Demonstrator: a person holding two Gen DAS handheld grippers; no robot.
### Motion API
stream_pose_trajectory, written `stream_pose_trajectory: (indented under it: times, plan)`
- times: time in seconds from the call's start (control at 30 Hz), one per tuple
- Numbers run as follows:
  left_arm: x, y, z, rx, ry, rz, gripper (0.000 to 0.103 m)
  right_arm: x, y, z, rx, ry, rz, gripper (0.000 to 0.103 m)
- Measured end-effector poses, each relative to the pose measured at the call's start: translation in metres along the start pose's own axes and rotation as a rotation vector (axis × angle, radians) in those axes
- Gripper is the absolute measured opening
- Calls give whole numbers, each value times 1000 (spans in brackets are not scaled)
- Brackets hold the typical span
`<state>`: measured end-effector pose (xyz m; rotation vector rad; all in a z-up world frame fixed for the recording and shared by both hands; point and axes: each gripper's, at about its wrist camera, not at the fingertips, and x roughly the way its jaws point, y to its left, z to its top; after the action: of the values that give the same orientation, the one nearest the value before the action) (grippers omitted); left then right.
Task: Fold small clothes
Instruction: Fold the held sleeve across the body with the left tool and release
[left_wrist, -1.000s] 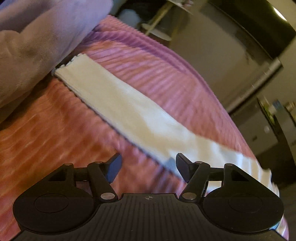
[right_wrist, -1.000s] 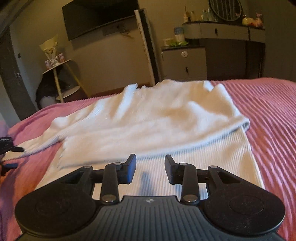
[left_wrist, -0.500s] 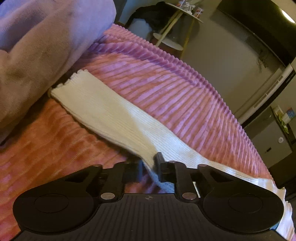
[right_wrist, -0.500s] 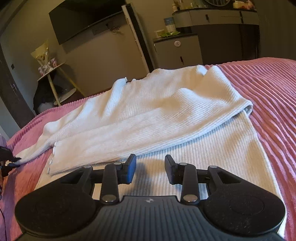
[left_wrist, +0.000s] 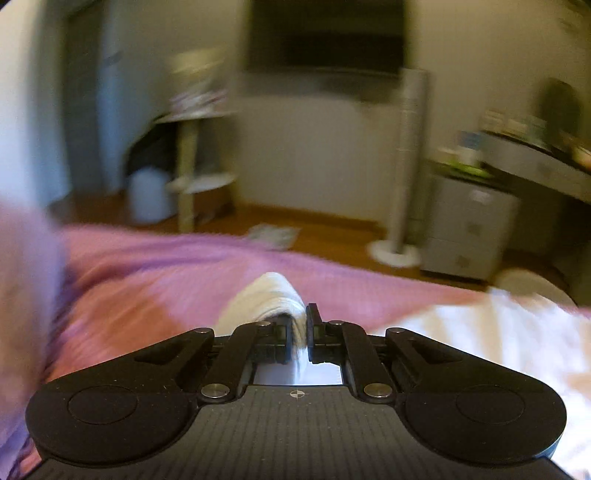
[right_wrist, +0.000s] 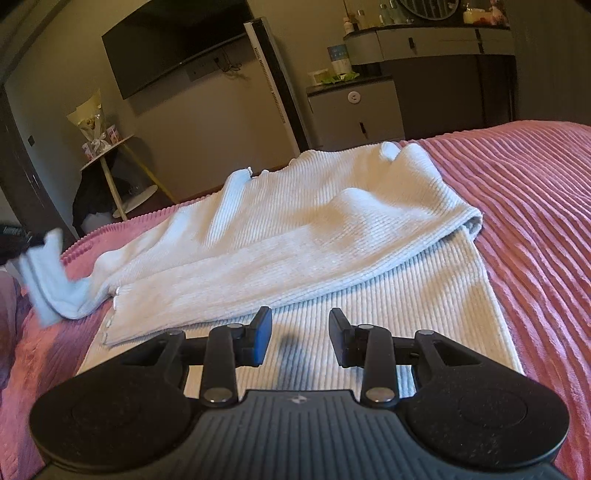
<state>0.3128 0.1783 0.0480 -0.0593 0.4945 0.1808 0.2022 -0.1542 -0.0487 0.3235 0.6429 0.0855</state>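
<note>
Nearest, left gripper (left_wrist: 300, 334): clamped on the free sleeve (left_wrist: 269, 297) of the white ribbed sweater (right_wrist: 314, 236), fabric bunched between the pads and humped just ahead of them; grip placed partway along the sleeve, probably so that it can be carried across the body as the next fold. Seen also at the left edge of the right wrist view as a lifted, blurred sleeve end (right_wrist: 48, 273), clear of the bed.

Right gripper (right_wrist: 300, 336): jaws parted, nothing between them, poised low over the sweater's lower hem; likely waiting to steady or smooth the body while the sleeve comes over.

Sweater: spread flat on the bed, well within reach of both grippers; the other sleeve already laid slantwise over the front, fold rounded at the right edge. Fine vertical ribbing, soft and limp, apt to sag and stretch when lifted from one point.

Bedspread (right_wrist: 535, 229): pink, plush, broadly corded, offering a yielding and slightly grippy surface.

Farthest: wall-mounted television (right_wrist: 177, 44), tall white tower fan (right_wrist: 275, 85), grey drawer cabinet (right_wrist: 356, 114), small round side table (right_wrist: 110, 162).
</note>
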Motion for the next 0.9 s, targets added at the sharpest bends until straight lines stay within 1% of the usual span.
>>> stream_pose_trajectory:
  times: [0.07,0.13,0.17,0.2,0.23,0.27,0.33,0.4,0.43,0.5,0.57,0.6,0.7,0.8,0.83,0.9]
  plan:
    - [-6,-40,-6,94,-4,-73,10,-3,-4,0,10,0,0,33]
    - [-9,-81,-19,192,9,-135,11,-6,-9,0,19,4,-3,33]
    - [-9,-95,-27,218,29,-154,17,-7,-11,0,20,5,-3,33]
    - [-10,-106,-36,219,54,-181,18,-8,-12,1,17,8,-4,33]
    - [-12,-112,-46,191,79,-214,24,-9,-13,1,13,8,-4,33]
    - [-14,-115,-55,160,106,-239,45,-10,-14,1,8,12,-1,33]
    - [-26,-118,-71,124,127,-254,70,-11,-15,1,-1,18,2,34]
    - [-41,-114,-85,146,107,-256,71,-10,-14,1,-5,19,12,35]
    - [-49,-109,-90,160,98,-229,73,-9,-13,1,-5,19,20,36]
    - [-66,-95,-99,163,74,-148,78,-5,-5,0,-9,30,42,36]
    - [-78,-76,-104,120,64,-80,87,3,11,-1,-46,44,69,36]
    - [-83,-62,-109,71,62,-43,89,6,22,-1,-81,48,83,36]
    - [-85,-31,-115,-22,102,40,89,19,60,-1,-222,29,133,36]
    - [-79,-8,-113,-69,149,160,89,36,95,-1,-344,2,153,36]
    - [-79,0,-113,-94,146,183,89,41,104,-1,-376,-10,155,36]
    - [-73,11,-112,-138,152,200,89,53,123,-1,-430,-22,155,36]
